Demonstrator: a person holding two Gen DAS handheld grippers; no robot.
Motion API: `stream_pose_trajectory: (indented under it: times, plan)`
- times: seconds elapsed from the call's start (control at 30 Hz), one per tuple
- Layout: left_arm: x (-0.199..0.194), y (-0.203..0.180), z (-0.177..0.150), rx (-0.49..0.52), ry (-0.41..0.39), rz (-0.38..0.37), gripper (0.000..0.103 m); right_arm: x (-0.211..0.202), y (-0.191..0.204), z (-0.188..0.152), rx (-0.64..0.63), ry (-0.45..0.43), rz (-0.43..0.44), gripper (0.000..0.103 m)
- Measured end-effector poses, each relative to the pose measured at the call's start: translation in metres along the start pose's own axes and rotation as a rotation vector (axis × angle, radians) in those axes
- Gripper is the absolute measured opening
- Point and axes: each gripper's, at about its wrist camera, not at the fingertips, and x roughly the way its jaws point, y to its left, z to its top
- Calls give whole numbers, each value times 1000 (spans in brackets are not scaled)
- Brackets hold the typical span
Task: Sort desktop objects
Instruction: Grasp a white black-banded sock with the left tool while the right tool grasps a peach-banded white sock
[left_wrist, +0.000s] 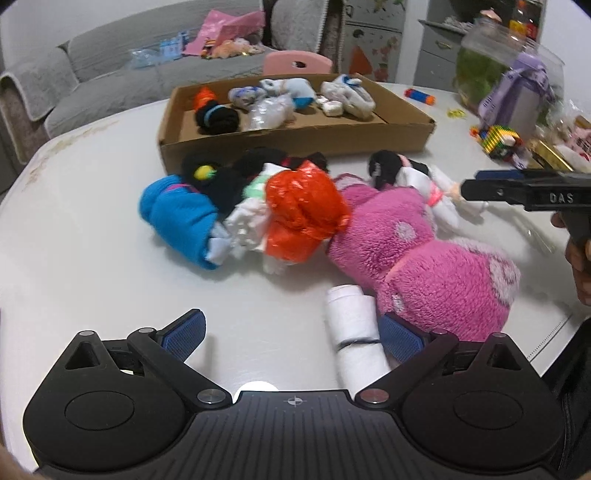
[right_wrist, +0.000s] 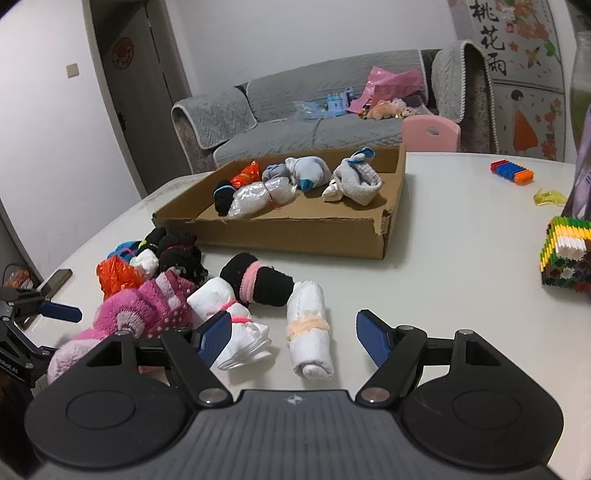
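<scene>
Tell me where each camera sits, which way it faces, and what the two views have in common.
Left wrist: on the left gripper, angled down at the pink plush; open fingers, the right gripper and a hand show.
Right wrist: on the right gripper, facing the white roll; open fingers, the left gripper at the left edge.
Shared: cardboard box, pile of bundles, white table, grey sofa.

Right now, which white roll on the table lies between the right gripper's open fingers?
The white roll with the peach band, lying between the right gripper fingers, untouched. The white roll with the pink band sits by the left finger.
</scene>
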Motion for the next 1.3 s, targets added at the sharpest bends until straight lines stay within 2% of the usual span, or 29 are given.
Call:
stream_pose_trajectory:
  times: [0.27, 0.47, 0.5, 0.67, 0.77, 0.8, 0.83, 0.87, 0.9, 0.93, 1.13, 1.3]
  plan:
    - [14, -21, 2, 30, 25, -5, 100, 8, 1, -1, -30, 30, -30, 70]
    - [17, -19, 0, 17, 14, 4, 99, 14, 1, -3, -47, 64, -38, 62]
    - [17, -17, 0, 13, 11, 8, 98, 16, 2, -3, -58, 73, -46, 58]
    - [12, -13, -1, -5, -9, 22, 86, 19, 13, -7, -140, 83, -93, 52]
    - [8, -13, -2, -2, -18, 20, 71, 17, 14, -8, -147, 80, -110, 43]
    - [7, -13, -2, -4, -22, 21, 62, 16, 13, -8, -144, 78, -116, 37]
    - [6, -13, -2, -4, -26, 21, 50, 15, 13, -9, -145, 76, -125, 27]
    - [5, -13, -2, -4, -27, 21, 44, 14, 13, -9, -148, 75, -132, 24]
    - [4, -13, -1, -5, -25, 18, 34, 14, 13, -10, -150, 75, -132, 24]
    - [4, -13, 0, -6, -23, 16, 28, 12, 14, -11, -155, 75, -132, 24]
    - [1, -11, -2, -23, -16, 15, 23, 9, 14, -11, -152, 75, -130, 23]
    - [-9, -5, -2, -42, -26, 15, 23, 6, 9, -9, -120, 67, -118, 23]
